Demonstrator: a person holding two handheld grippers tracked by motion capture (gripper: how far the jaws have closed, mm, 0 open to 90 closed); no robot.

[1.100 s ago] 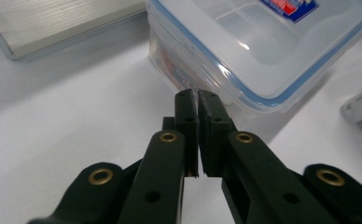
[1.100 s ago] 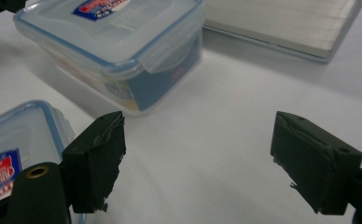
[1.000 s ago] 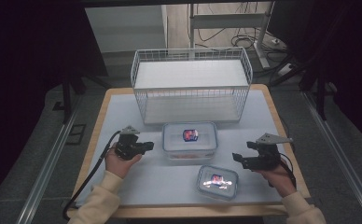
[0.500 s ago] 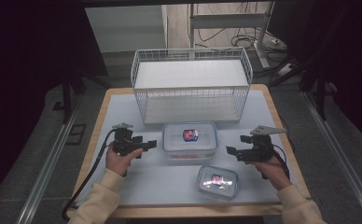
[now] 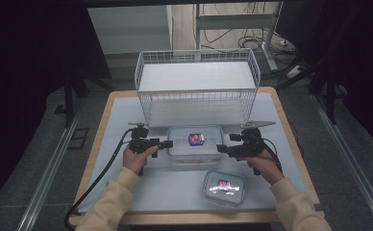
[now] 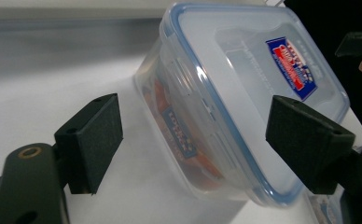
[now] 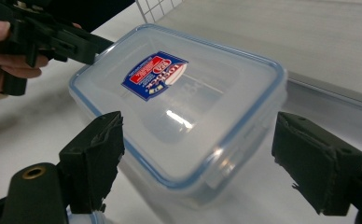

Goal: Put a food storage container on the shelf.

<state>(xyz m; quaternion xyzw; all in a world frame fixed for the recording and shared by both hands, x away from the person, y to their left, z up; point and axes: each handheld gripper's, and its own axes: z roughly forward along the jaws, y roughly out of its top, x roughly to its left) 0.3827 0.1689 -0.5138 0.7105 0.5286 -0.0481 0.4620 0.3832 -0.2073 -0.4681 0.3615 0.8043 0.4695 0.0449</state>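
Both grippers have closed in on the lidded plastic container (image 5: 190, 143); left gripper (image 5: 167, 143) jaws have just been opening, now wide around its end, not touching. Right gripper (image 5: 219, 148) also wide. Rigid, slick, probably light; grip short ends below the rim.

A lab recording station, not a home or shop.

Black curtains (image 5: 26, 72) close off the left and right of the frame; metal floor rails (image 5: 45, 178) run along both lower sides of the pale surface (image 5: 127, 108). At top centre, loose cables (image 5: 232, 33) lie on grey flooring by a metal stand (image 5: 266, 43), with a white wire basket (image 5: 196, 86) below them.
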